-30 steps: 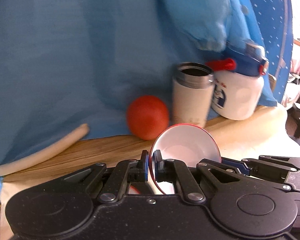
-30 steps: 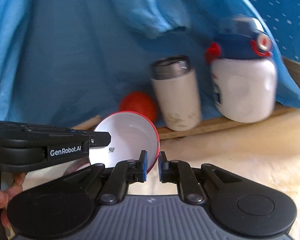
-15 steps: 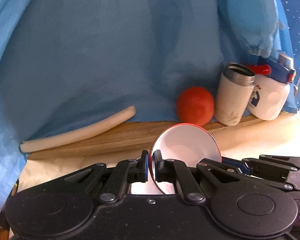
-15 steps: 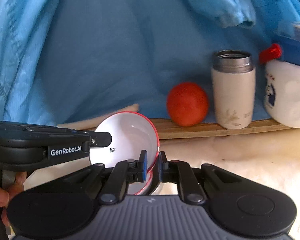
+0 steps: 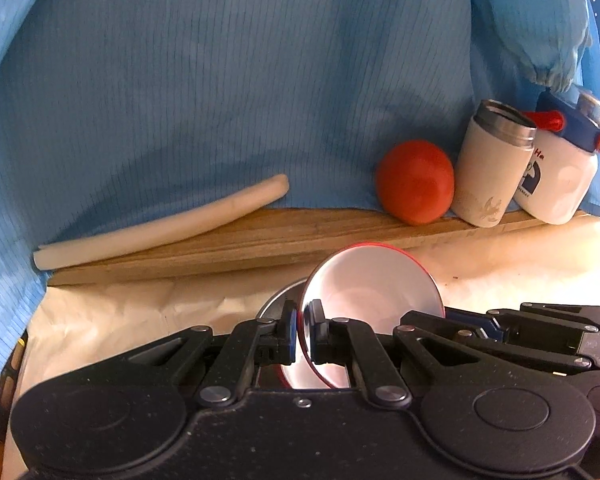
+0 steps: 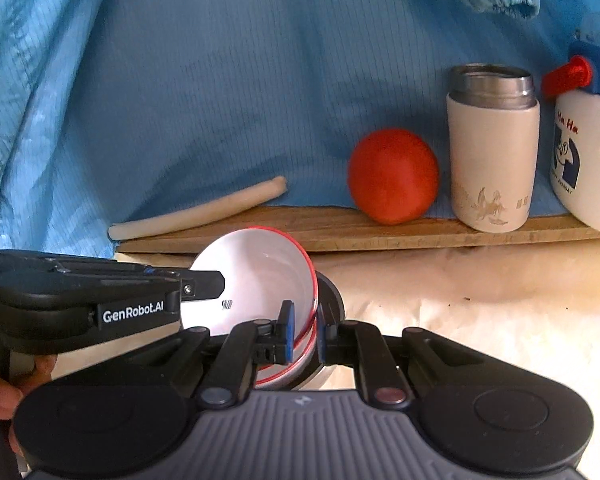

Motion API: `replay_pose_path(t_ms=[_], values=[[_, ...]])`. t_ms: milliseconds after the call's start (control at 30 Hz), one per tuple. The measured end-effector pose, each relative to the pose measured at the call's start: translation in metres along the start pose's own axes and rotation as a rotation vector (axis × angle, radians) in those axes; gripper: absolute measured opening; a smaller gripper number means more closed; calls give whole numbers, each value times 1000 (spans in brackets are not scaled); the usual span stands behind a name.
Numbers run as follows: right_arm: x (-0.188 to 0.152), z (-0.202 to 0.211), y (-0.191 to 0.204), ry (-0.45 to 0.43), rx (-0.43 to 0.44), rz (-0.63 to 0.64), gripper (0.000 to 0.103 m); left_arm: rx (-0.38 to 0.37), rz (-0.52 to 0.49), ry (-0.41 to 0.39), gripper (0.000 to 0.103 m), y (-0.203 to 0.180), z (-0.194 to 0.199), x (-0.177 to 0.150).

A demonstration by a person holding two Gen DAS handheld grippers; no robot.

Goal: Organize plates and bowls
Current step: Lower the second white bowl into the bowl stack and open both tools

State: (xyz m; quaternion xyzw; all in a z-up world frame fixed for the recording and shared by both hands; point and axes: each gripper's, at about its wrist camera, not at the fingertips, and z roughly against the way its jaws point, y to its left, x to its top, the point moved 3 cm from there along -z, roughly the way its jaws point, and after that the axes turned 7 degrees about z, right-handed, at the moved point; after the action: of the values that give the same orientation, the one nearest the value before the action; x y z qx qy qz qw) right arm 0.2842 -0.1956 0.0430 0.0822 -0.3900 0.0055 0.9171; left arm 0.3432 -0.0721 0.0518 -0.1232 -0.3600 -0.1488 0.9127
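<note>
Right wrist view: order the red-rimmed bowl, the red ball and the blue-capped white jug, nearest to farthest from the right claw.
1. Red-rimmed bowl: gripped in the right claw.
2. Red ball: back ledge, right of centre.
3. Blue-capped white jug: far right edge.

Bowl (image 6: 256, 280) nearest the cameras, tilted over a stack of dishes (image 6: 332, 292) on the worktop (image 6: 480, 300), left tongs (image 5: 302, 334) and right tongs (image 6: 303, 330) on its opposite rims, board (image 6: 380, 232) behind, on it from left: roll (image 6: 196, 210), ball (image 6: 392, 176), flask (image 6: 492, 148), jug (image 6: 588, 152), cloth (image 6: 220, 80) behind all
</note>
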Motion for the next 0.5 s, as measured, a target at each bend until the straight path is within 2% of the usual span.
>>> replay_pose_path(t_ms=[500], values=[[-1,-10,-5,31,19,4,13,5,10,36,6,7,-8,-4]])
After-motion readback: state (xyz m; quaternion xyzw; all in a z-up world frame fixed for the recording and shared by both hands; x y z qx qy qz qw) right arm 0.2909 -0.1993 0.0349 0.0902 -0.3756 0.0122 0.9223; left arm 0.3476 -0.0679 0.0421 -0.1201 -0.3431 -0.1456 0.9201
